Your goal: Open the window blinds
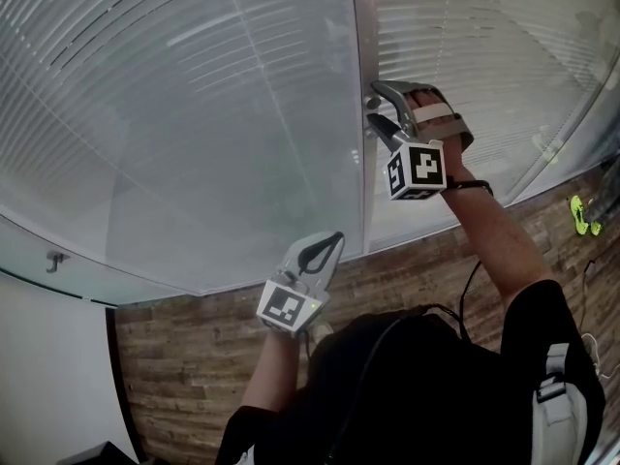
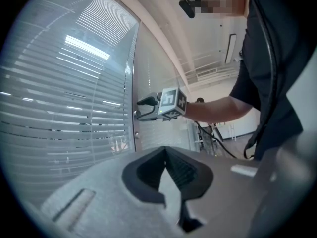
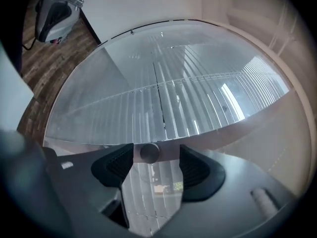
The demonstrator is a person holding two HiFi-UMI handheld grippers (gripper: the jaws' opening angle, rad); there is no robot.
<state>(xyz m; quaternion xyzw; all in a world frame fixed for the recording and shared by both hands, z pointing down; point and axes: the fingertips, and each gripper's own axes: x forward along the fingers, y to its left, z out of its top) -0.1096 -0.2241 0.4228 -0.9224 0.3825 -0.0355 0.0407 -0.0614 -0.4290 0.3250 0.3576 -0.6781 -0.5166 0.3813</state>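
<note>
Slatted white blinds [image 1: 174, 114] hang behind glass panes on both sides of a grey upright frame post [image 1: 358, 114]. A small round knob [image 3: 149, 152] sticks out of that post. My right gripper [image 1: 374, 105] is held up at the post, open, with the knob between its pads [image 3: 198, 170]; the knob sits closer to one pad, and neither presses on it. From the left gripper view, the right gripper [image 2: 141, 108] points level at the post. My left gripper [image 1: 334, 240] hangs lower and left, shut on nothing, tips [image 2: 166, 155] near the glass.
Brown wood-plank floor [image 1: 194, 356] runs along the foot of the glass wall. A yellow-green object [image 1: 579, 213] lies on the floor at the far right. A small metal hook [image 1: 55, 258] sits low on the left pane. A black cable trails from the right arm.
</note>
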